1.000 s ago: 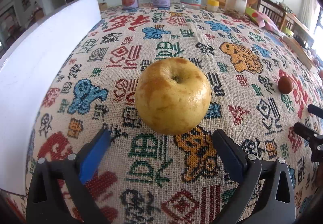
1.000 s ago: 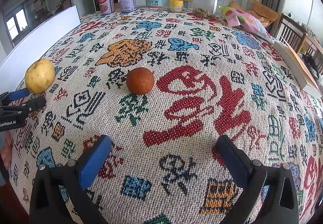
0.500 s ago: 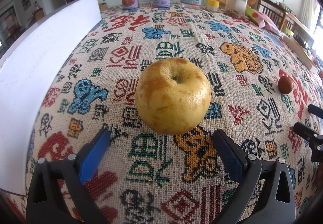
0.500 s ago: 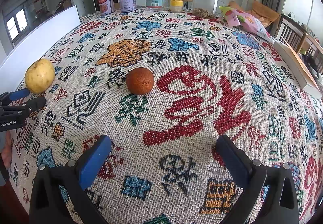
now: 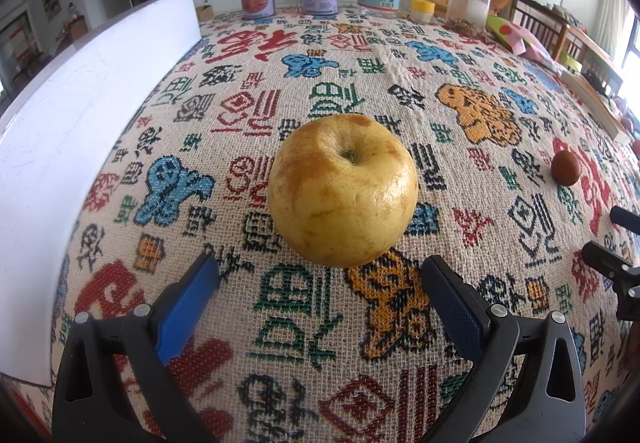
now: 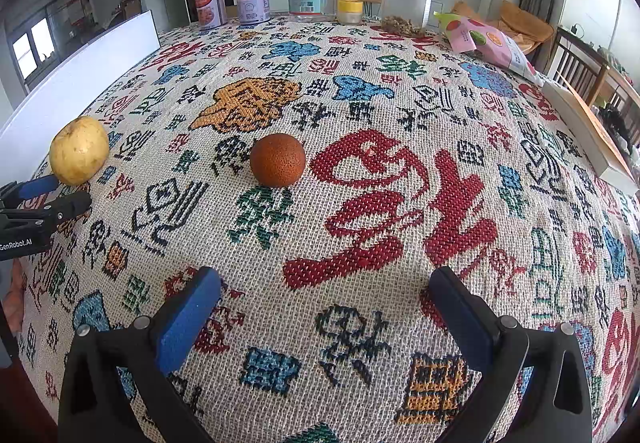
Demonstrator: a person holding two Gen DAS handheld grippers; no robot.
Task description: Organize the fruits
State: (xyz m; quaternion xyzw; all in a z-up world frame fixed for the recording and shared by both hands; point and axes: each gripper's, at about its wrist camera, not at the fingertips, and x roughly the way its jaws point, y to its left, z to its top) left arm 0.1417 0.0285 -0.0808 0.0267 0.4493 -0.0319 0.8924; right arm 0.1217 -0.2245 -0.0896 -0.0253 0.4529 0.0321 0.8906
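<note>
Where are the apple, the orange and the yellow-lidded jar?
apple point(image 5: 343, 190): left wrist view, middle of its yellow skin.
orange point(image 6: 277, 160): right wrist view, middle of its rough peel.
jar point(image 6: 349, 11): right wrist view, where lid meets glass.

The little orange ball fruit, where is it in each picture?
Left wrist view: the small orange fruit sits far right on the tablecloth, beyond the yellow apple.
Right wrist view: the same fruit sits left of centre, ahead of the open right gripper.
Shared landmark: the yellow apple, at the left edge in the right wrist view.
</note>
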